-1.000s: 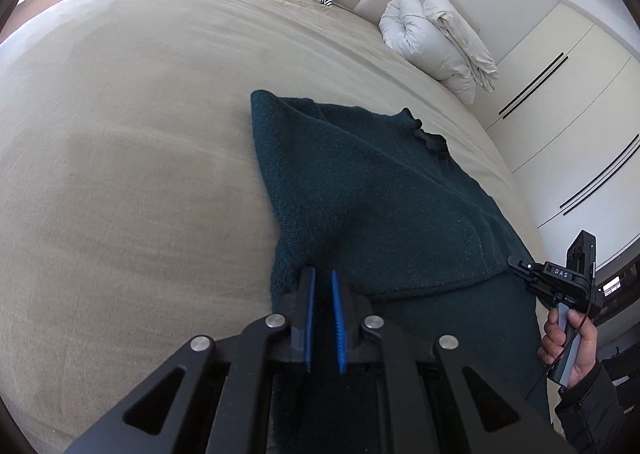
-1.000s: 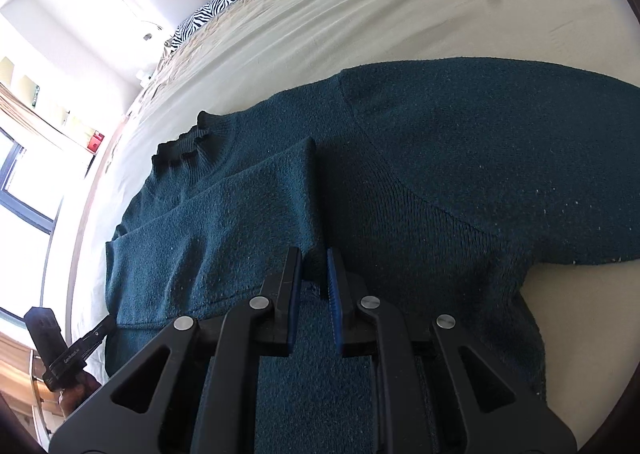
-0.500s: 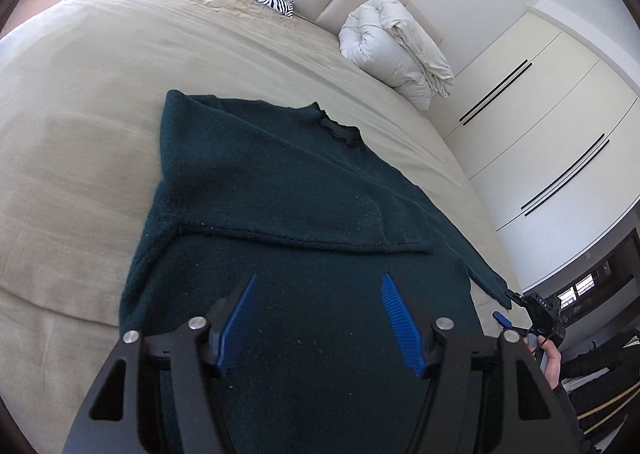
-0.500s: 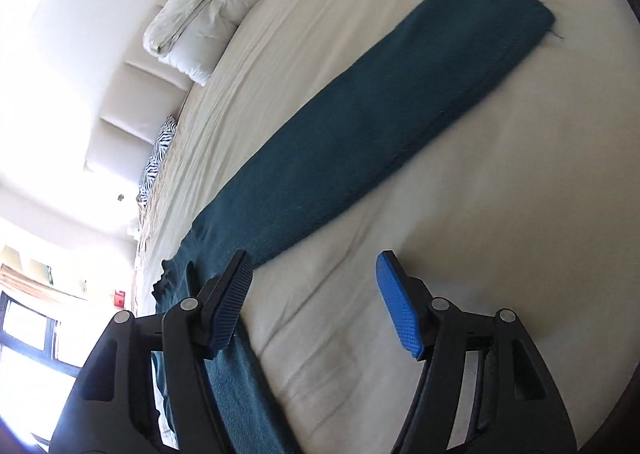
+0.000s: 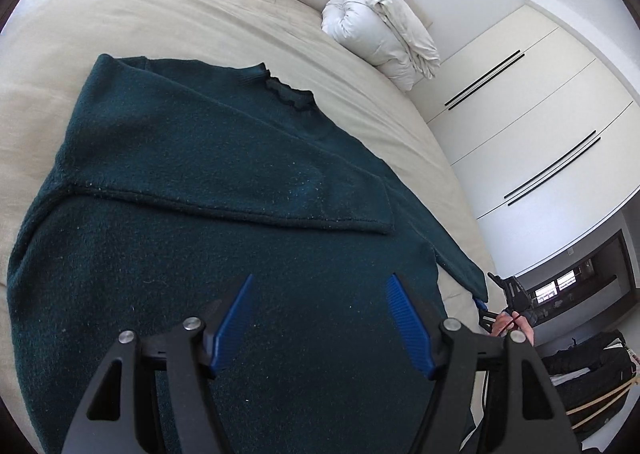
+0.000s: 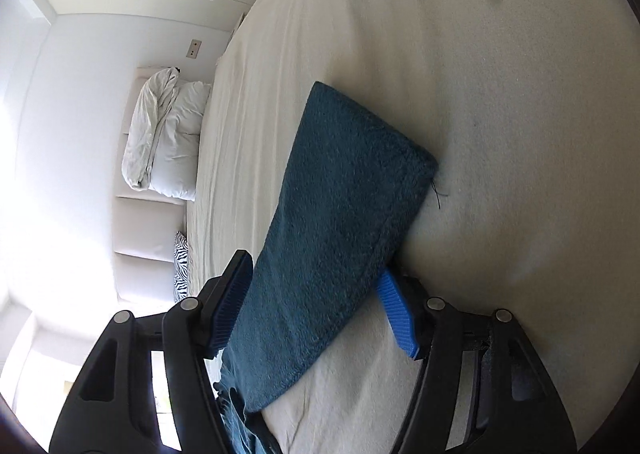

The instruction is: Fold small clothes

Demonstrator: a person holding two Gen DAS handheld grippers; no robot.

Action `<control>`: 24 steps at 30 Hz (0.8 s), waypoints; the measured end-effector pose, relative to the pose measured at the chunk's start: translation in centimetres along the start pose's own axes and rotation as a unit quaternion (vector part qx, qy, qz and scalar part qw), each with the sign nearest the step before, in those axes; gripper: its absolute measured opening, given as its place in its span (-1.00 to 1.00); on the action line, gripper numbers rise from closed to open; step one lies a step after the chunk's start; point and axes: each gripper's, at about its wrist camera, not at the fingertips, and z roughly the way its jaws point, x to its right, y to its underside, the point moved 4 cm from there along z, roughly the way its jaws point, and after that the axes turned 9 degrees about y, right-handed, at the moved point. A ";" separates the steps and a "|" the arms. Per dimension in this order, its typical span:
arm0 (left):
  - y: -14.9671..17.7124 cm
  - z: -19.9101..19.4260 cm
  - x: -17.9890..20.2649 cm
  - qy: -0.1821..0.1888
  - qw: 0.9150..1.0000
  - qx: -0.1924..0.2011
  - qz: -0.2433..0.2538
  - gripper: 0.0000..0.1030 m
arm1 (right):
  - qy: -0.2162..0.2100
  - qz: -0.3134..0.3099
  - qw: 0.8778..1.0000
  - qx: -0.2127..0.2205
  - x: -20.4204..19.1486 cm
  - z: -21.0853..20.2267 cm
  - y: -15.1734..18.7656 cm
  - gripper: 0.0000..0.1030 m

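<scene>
1. While the sweater [image 5: 208, 222] lies flat on the bed [image 5: 120, 14], the left gripper [image 5: 320, 318] hovers over its lower body with the jaws spread wide and nothing between them.
2. One sleeve is already folded across the chest [image 5: 224, 190]; its cuff ends near the middle of the garment, and the collar [image 5: 286, 92] points toward the headboard.
3. The other sleeve [image 6: 340, 206] is not yet folded. It stretches out straight over the bare sheet on the right side, and its long axis runs away from the right gripper [image 6: 316, 310], with the cuff [image 6: 380, 126] at the far end.
4. The right gripper is also wide open. The sleeve passes between its two pads [image 6: 394, 312], but they do not press it; whether one pad touches the cloth I cannot tell.
5. In my judgement the right hand is clearly the nearer one for this sleeve. The next move would be to close on it and carry it across the chest, toward the left gripper, over the first sleeve.
6. The knit looks thick and soft, so the fold may slip or bunch.
</scene>
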 end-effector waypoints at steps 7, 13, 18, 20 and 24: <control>-0.7 0.4 -0.9 0.011 1.000 -0.001 -0.023 0.37 | 0.054 -0.059 0.997 0.021 -2.0 0.1 -2.7 -0.62; -2.2 1.4 -0.2 0.045 0.998 -0.011 -0.049 0.37 | 0.082 -0.255 0.963 0.041 -12.0 -1.6 4.2 -0.70; -3.2 1.8 0.2 0.081 0.994 0.001 -0.079 0.38 | 0.078 -0.486 0.870 0.037 -21.3 -1.2 18.6 -0.71; -3.4 2.1 0.1 0.098 0.991 0.005 -0.096 0.38 | 0.077 -0.566 0.820 0.034 -23.2 -0.7 25.4 -0.71; -3.7 3.0 -0.2 0.127 0.983 0.004 -0.129 0.39 | 0.083 -0.655 0.751 0.002 -23.7 1.6 36.7 -0.71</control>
